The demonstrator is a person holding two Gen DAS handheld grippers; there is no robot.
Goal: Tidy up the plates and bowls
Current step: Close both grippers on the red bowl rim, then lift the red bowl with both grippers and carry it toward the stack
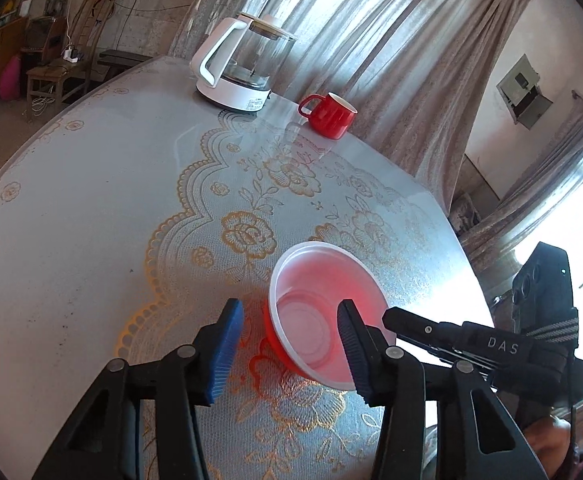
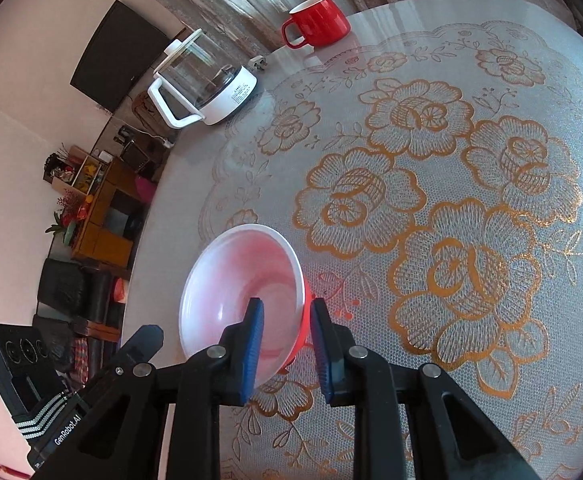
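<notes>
A red bowl (image 1: 315, 304) with a white inside sits near me on the lace-covered table (image 1: 91, 220). My left gripper (image 1: 289, 344) is open and straddles the bowl's near-left wall. Its right pad is inside the bowl and its left pad stands clear of the outside. In the right wrist view the bowl (image 2: 231, 280) looks tilted. My right gripper (image 2: 287, 344) is shut on its right wall, one pad inside and one against the red outside. A finger of the right gripper (image 1: 411, 320) reaches the bowl's right rim.
A glass kettle on a white base (image 1: 243, 68) and a red mug (image 1: 329, 114) stand at the far edge by the curtain. The table's rounded edge (image 2: 159, 208) drops off to the left, with furniture below.
</notes>
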